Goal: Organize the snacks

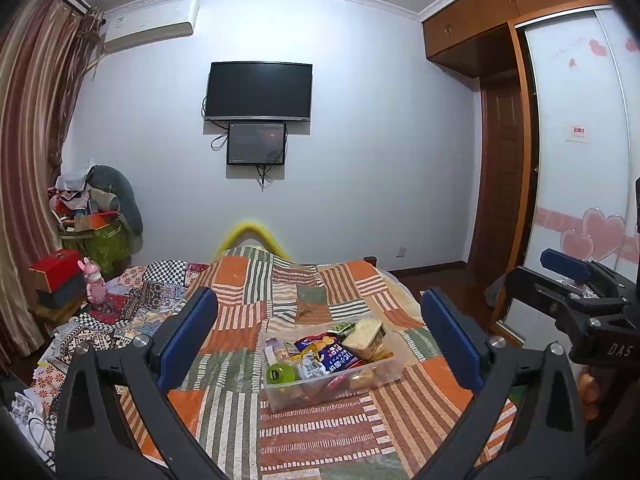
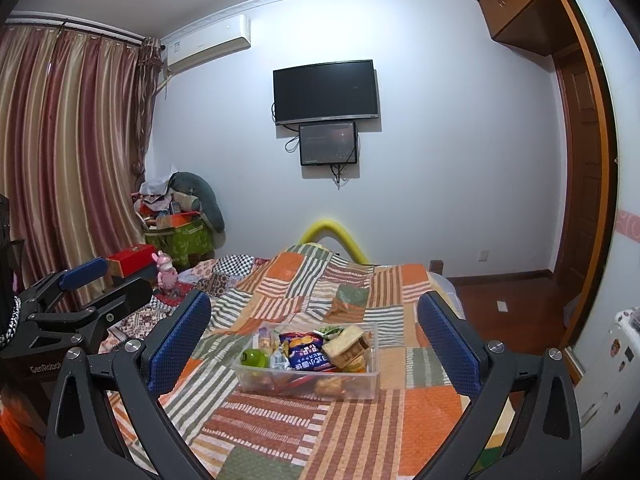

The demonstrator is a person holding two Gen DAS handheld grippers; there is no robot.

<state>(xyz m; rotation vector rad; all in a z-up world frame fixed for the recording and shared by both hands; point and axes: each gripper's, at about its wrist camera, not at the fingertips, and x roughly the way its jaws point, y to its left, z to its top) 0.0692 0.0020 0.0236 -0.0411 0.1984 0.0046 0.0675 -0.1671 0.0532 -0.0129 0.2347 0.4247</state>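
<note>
Clear plastic bin [image 1: 334, 394] of snacks sits on the patchwork bed quilt [image 1: 328, 280] in the left wrist view, framed between the left tool [image 1: 320, 336], spread wide and empty. From the right wrist view, the right tool [image 2: 314, 334] likewise gapes wide above the bin [image 2: 308, 386], a blue snack bag [image 2: 306, 354] on top.

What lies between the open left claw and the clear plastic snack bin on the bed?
Only bare patchwork quilt separates the left claw from the clear plastic snack bin, shown in the left wrist view.
</note>
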